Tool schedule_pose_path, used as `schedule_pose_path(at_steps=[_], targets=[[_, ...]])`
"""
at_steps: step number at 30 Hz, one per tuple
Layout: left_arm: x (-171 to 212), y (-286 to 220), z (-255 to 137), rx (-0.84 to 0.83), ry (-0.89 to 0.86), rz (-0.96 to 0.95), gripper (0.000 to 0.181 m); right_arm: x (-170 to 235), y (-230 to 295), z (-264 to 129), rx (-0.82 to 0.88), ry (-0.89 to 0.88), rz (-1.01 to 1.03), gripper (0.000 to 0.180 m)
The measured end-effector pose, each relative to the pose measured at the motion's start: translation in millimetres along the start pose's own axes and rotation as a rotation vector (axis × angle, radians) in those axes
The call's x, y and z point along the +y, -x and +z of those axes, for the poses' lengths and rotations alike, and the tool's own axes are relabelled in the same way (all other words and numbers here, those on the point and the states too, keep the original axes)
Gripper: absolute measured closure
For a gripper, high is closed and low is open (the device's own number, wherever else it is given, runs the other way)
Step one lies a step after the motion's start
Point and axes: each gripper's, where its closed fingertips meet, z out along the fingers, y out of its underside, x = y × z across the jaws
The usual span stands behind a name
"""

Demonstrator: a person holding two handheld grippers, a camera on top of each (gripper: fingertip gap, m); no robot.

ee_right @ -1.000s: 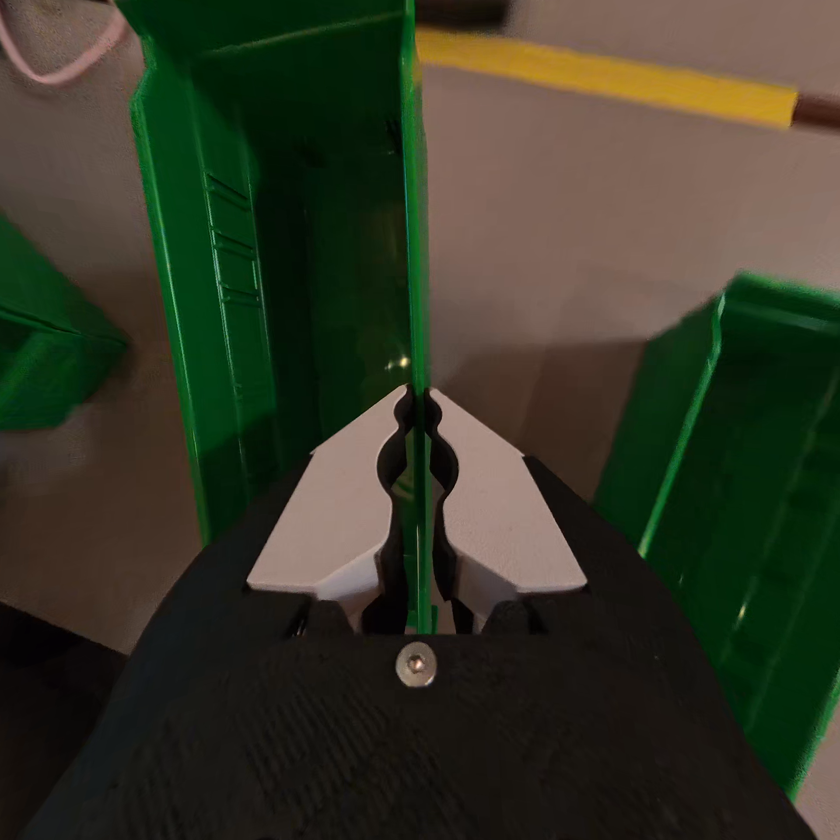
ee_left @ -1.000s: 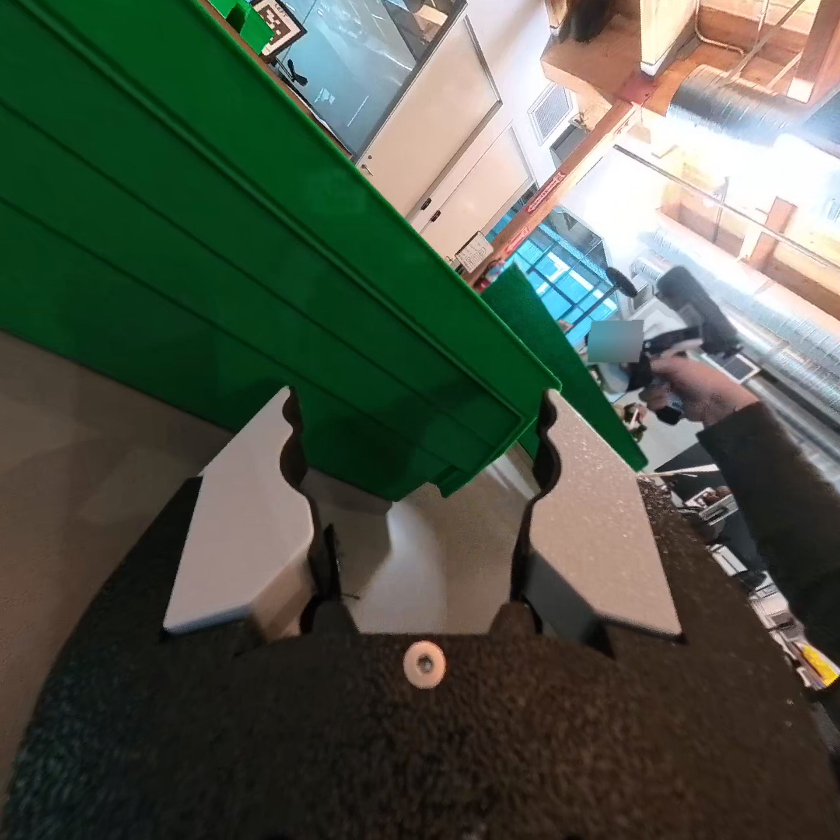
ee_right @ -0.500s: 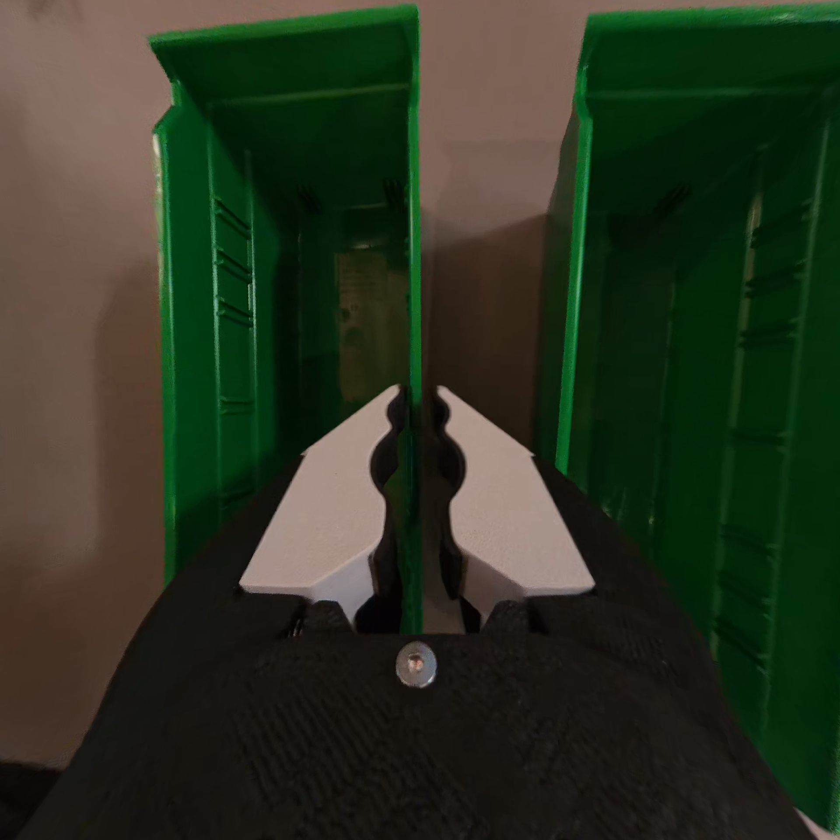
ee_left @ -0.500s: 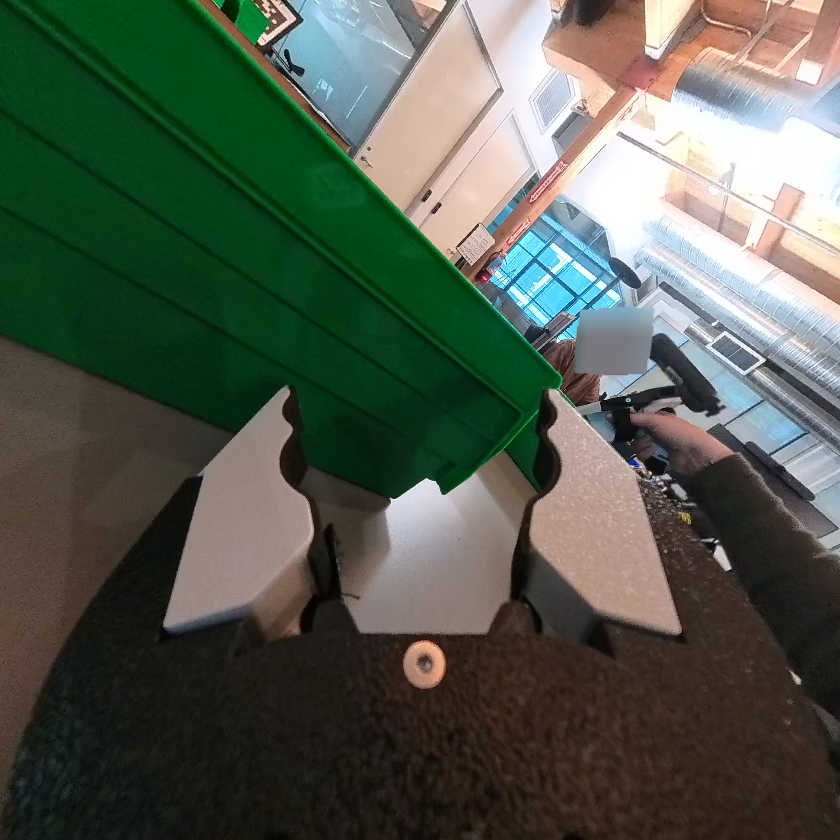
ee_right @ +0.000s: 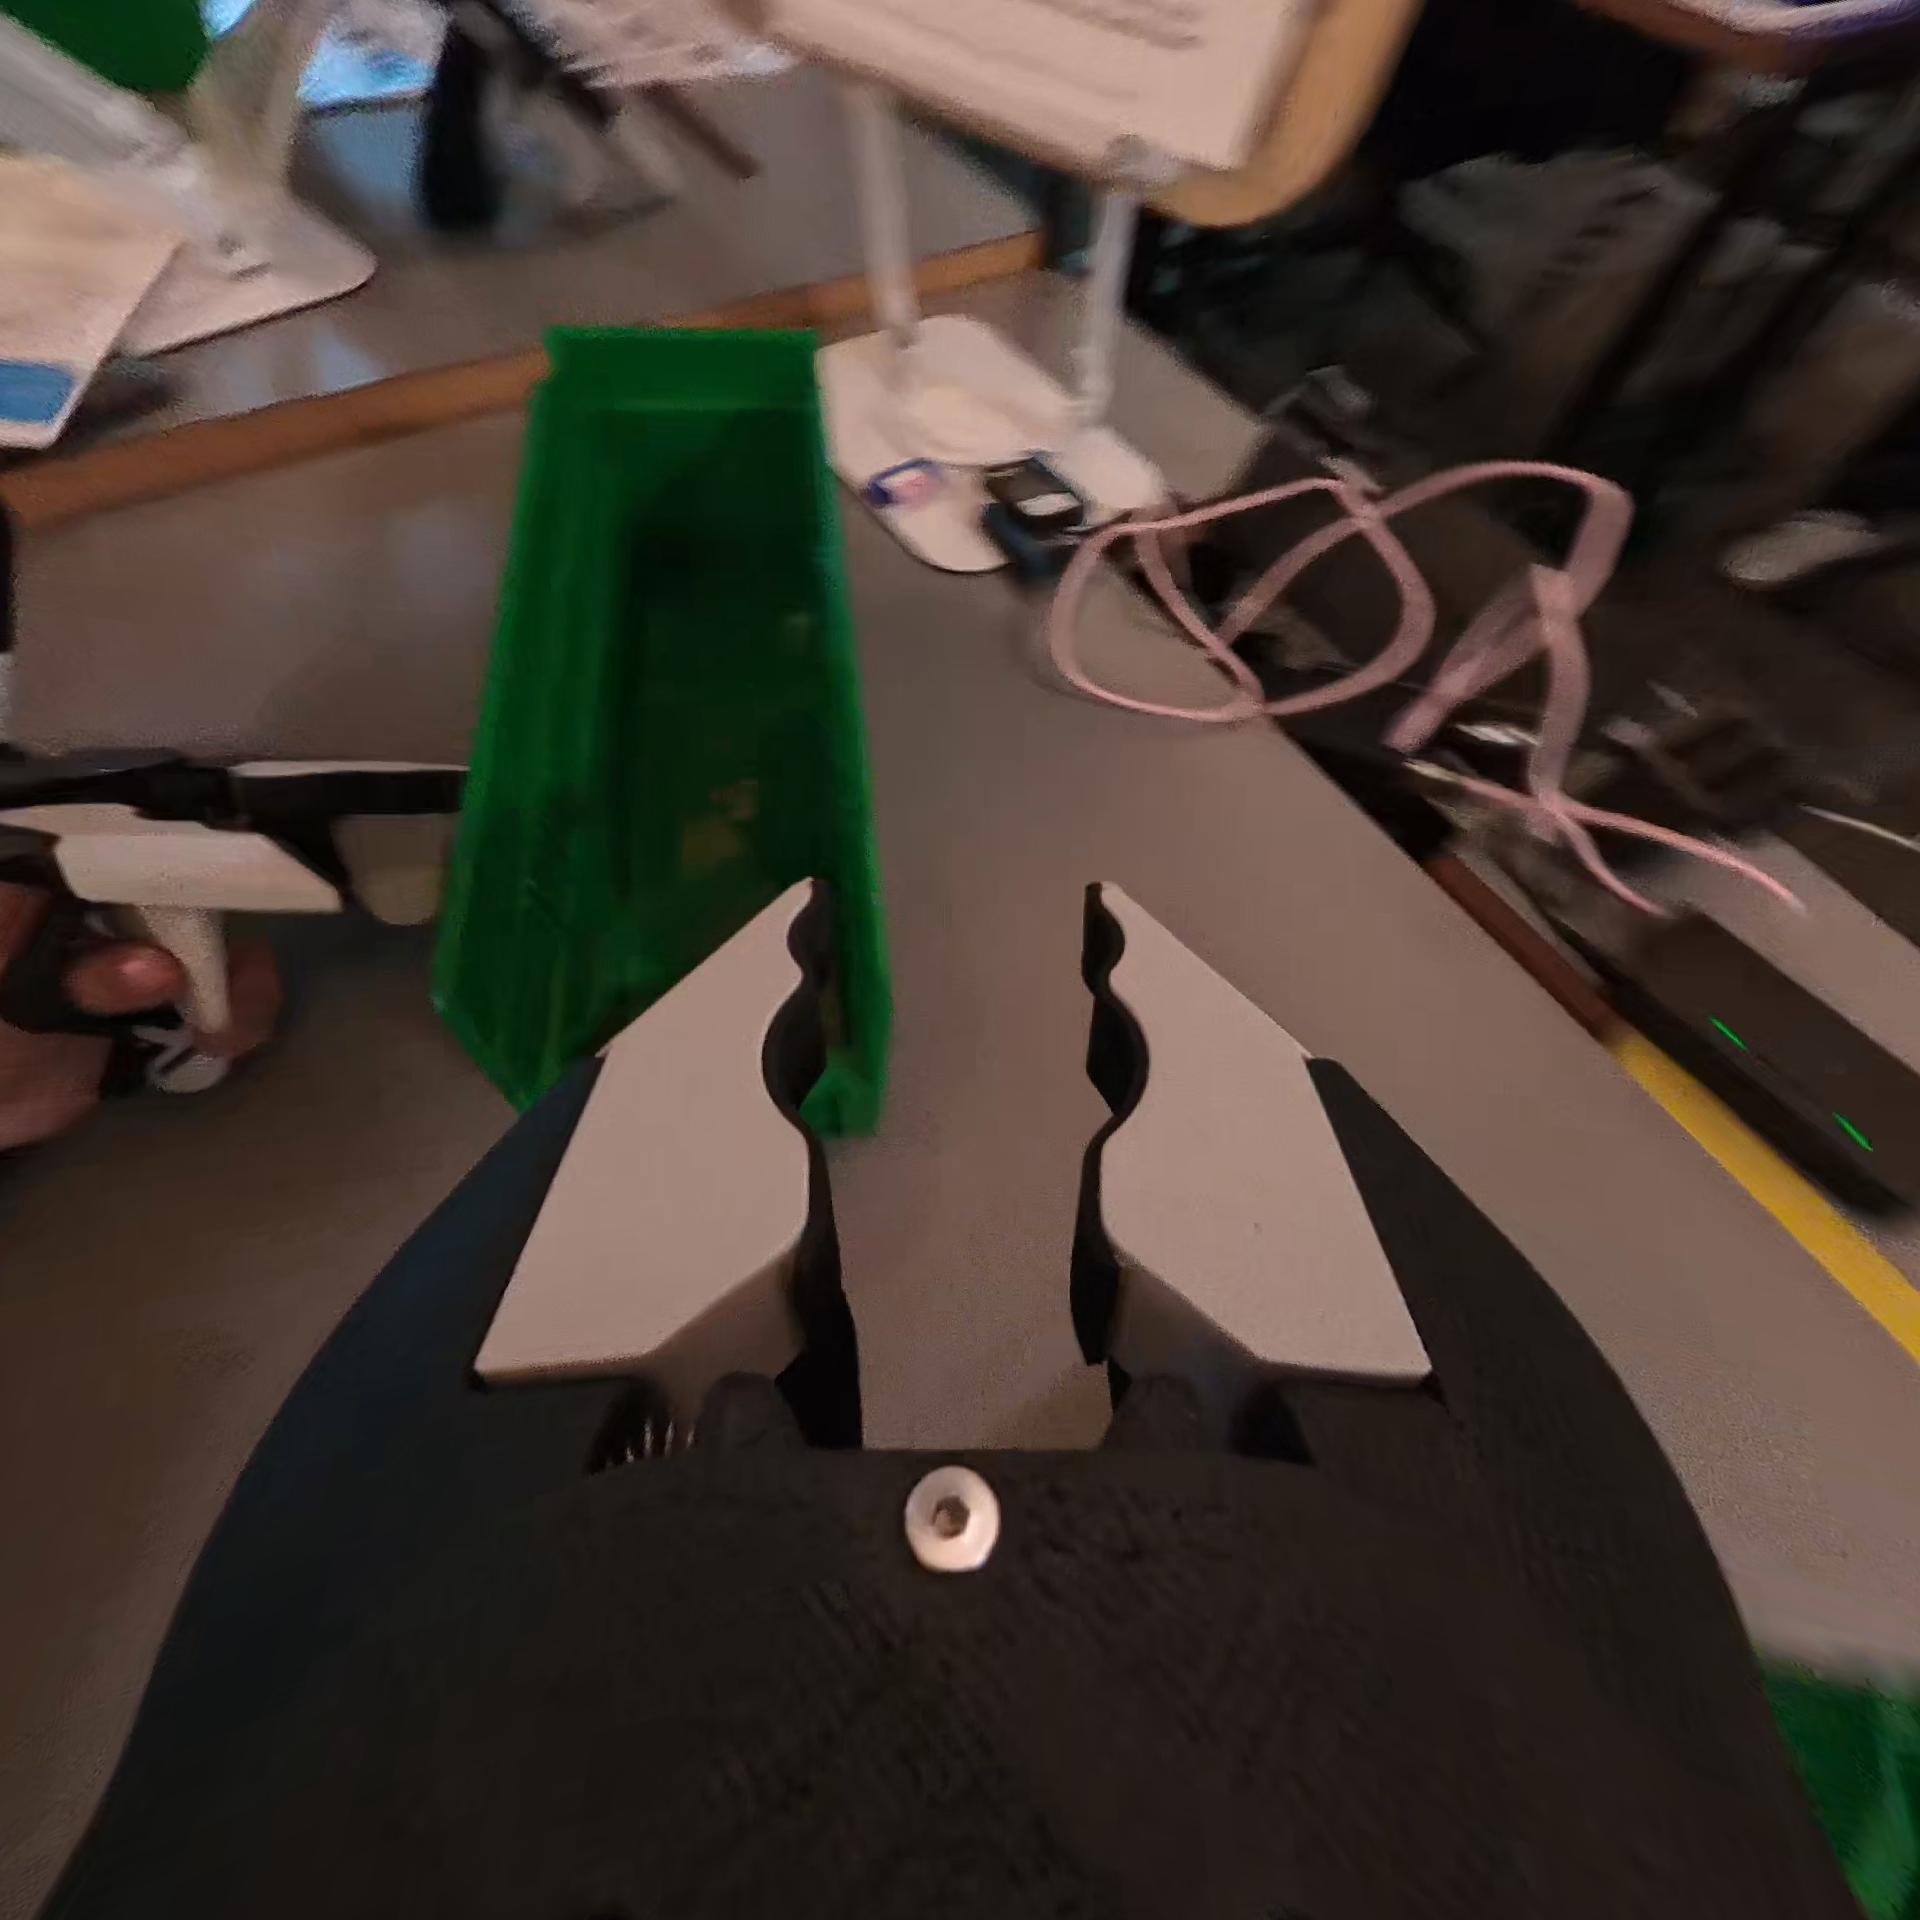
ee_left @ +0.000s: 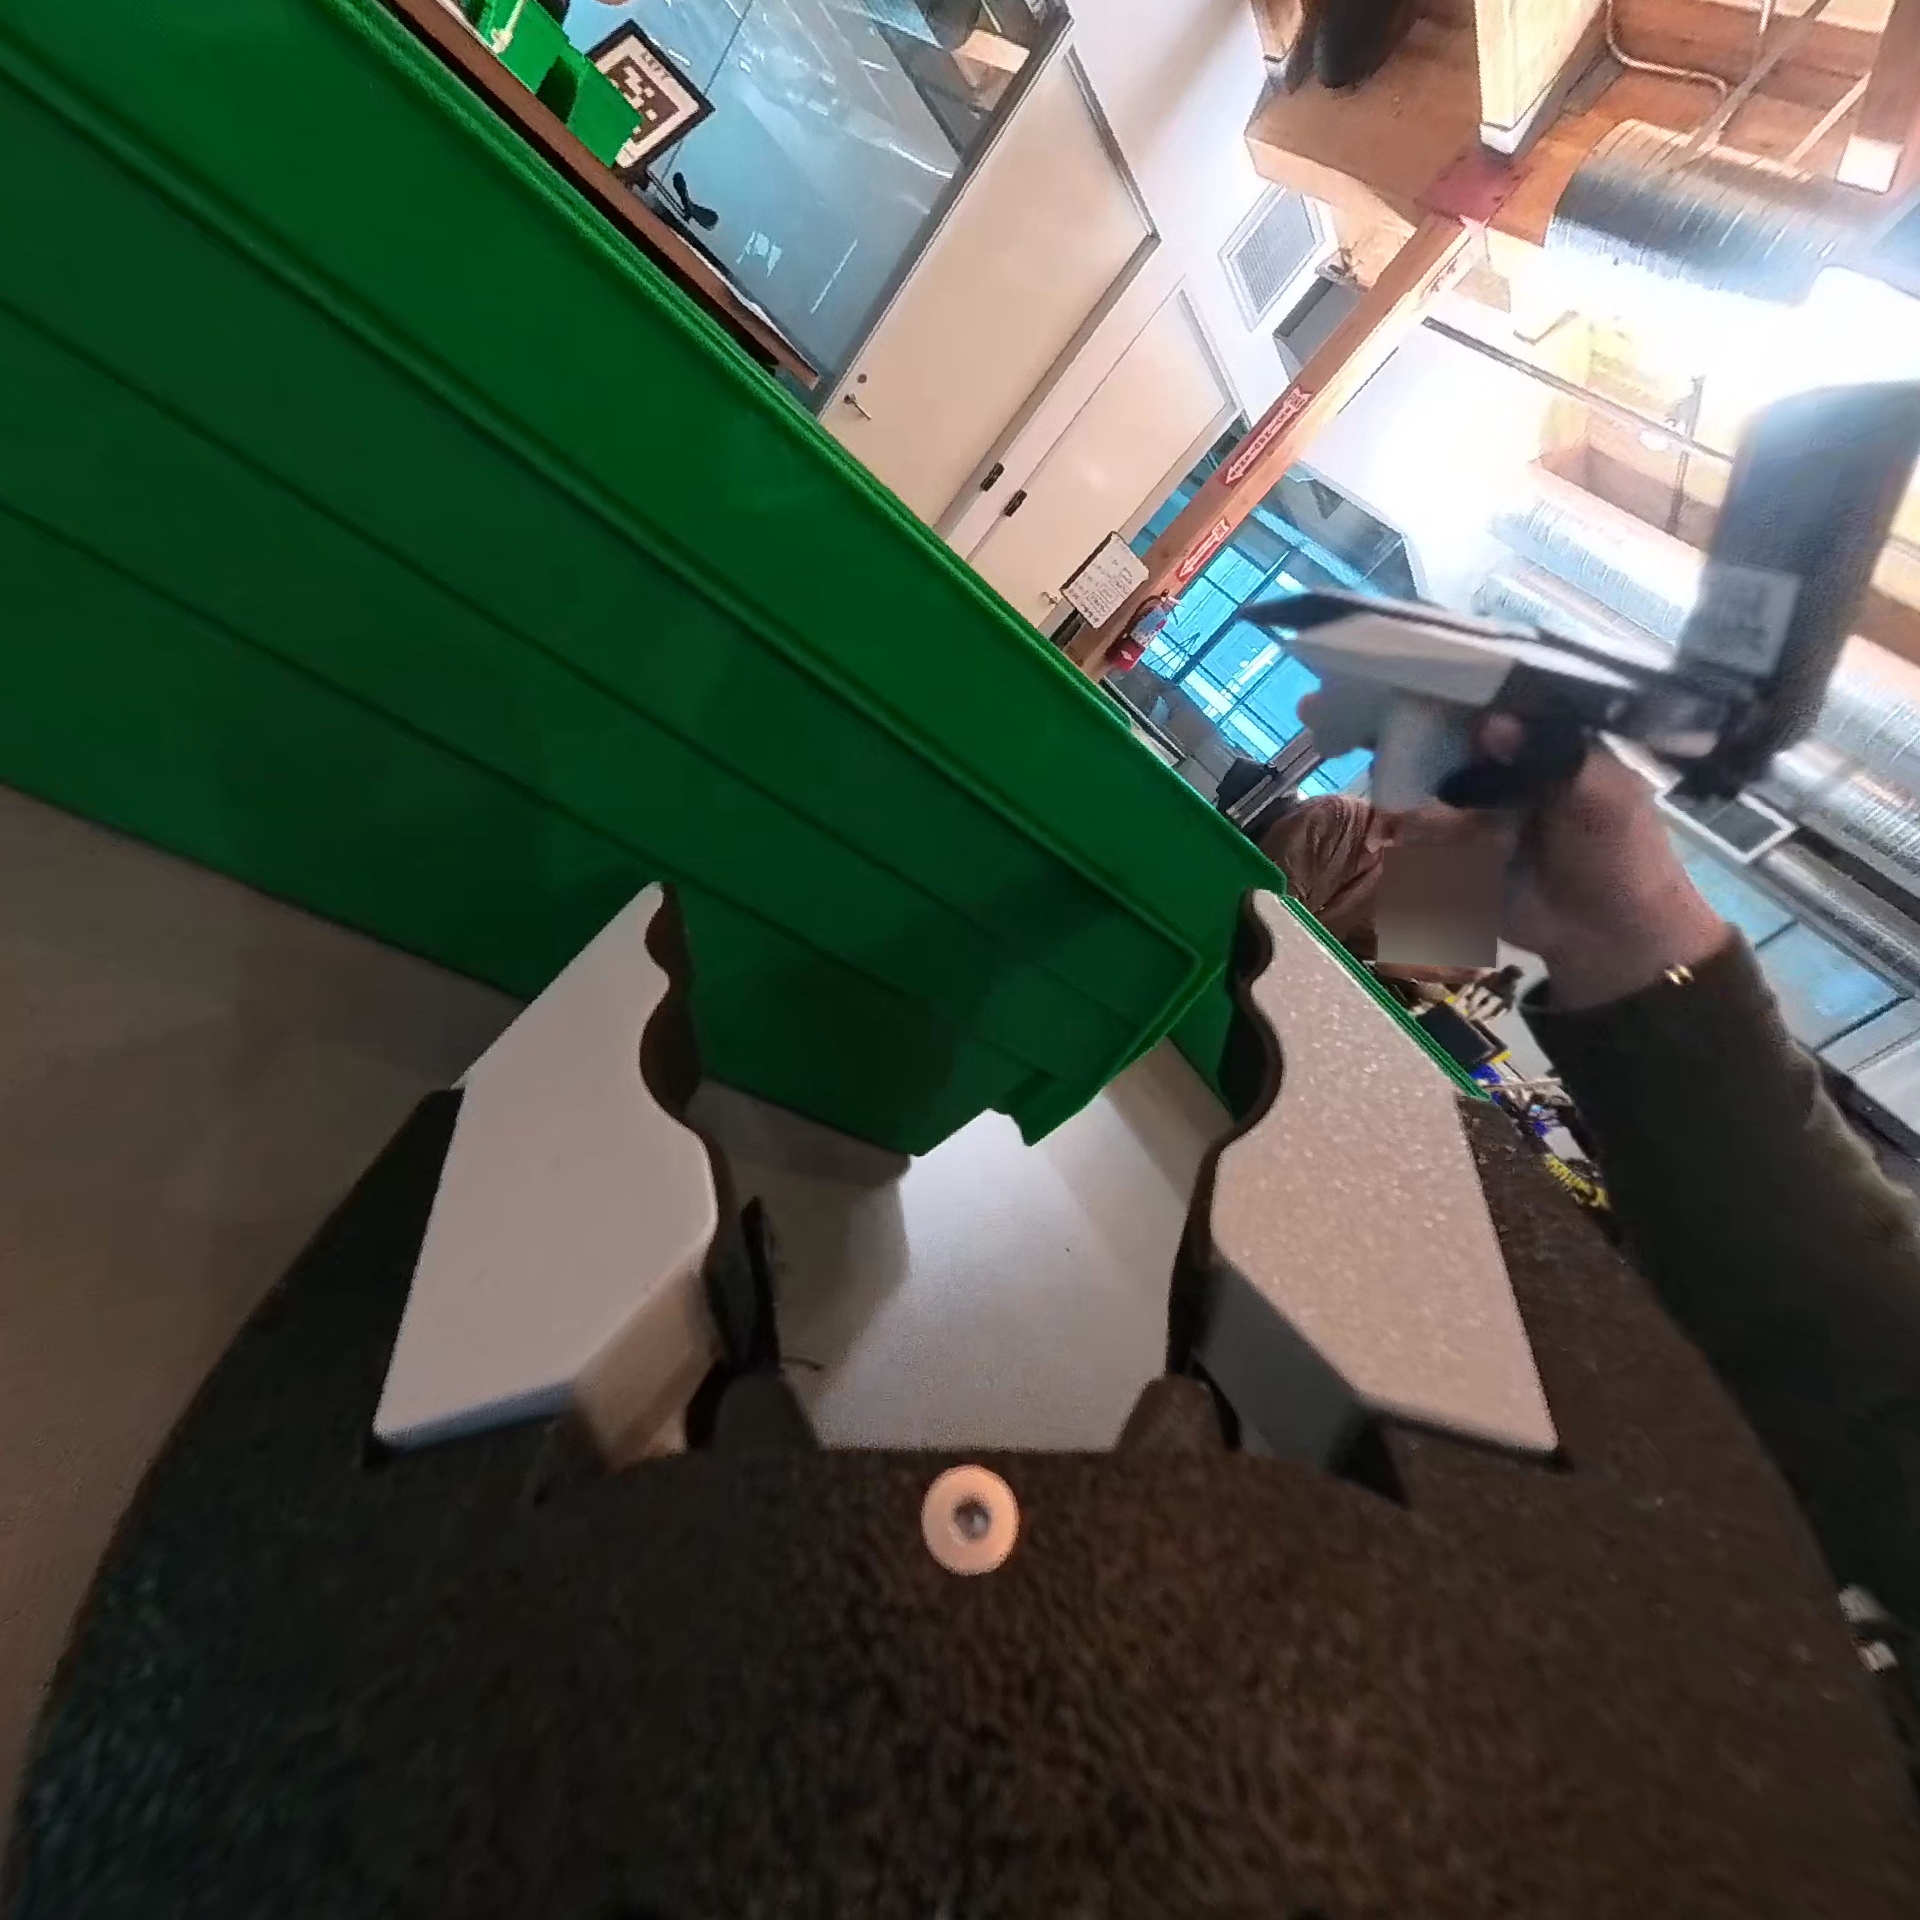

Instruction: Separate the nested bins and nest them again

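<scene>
- Grey tabletop [ee_right: 1039,831] carries everything you are working with, and the green bin [ee_right: 665,665] standing open-side-up on it is your landmark.
- Beyond the green bin lie a white lamp base [ee_right: 977,416] and a small dark device; off to its right a loop of pink cord [ee_right: 1340,603] trails toward the table's yellow-taped edge [ee_right: 1766,1195].
- Your right gripper [ee_right: 951,904] is spread wide and empty, raised above the table, with the bin's near corner just left of its left finger.
- Your left gripper [ee_left: 956,914] is also spread wide and empty, low beside the bin's ribbed outer wall [ee_left: 468,540]; the wall's rimmed end corner sits between the fingertips, but neither pad visibly touches it.
- In the right wrist view the left gripper appears at the bin's left side, level with its lower wall.
- A sliver of green at the bottom right of the right wrist view is probably another bin; it is too blurred to be sure.
- Risks, as I judge them: closing the left gripper on that corner could skid or tip the light bin, since nothing else holds it.
- Swinging the right gripper wide of the bin could snag the pink cord and drag clutter.
- Nesting at an angle could jam the tapered walls.
</scene>
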Motion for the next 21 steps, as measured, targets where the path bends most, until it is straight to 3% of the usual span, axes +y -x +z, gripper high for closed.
schedule_pose_path(at_steps=[4,9,10,12,14,16,21], targets=[[-4,2,-3,-0.006,-0.014,0.003,0.079,-26,39,89,-0.125,0.129,-0.201,0.147],[-5,3,-4,0.004,-0.016,-0.010,0.079,-30,52,159,-0.134,0.355,-0.280,0.142],[-6,3,-5,0.005,-0.018,-0.012,0.079,-26,51,166,-0.131,0.419,-0.283,0.142],[-7,4,-6,0.007,-0.023,-0.017,0.079,-19,47,173,-0.110,0.519,-0.317,0.168],[-8,4,-6,0.009,-0.028,-0.031,0.079,-23,56,171,-0.175,0.554,-0.272,0.176],[-6,4,-5,0.015,-0.022,-0.047,0.079,-37,74,166,-0.284,0.529,-0.162,0.178],[-7,2,-5,0.029,-0.027,-0.054,0.079,-51,75,159,-0.287,0.507,-0.176,0.177]])
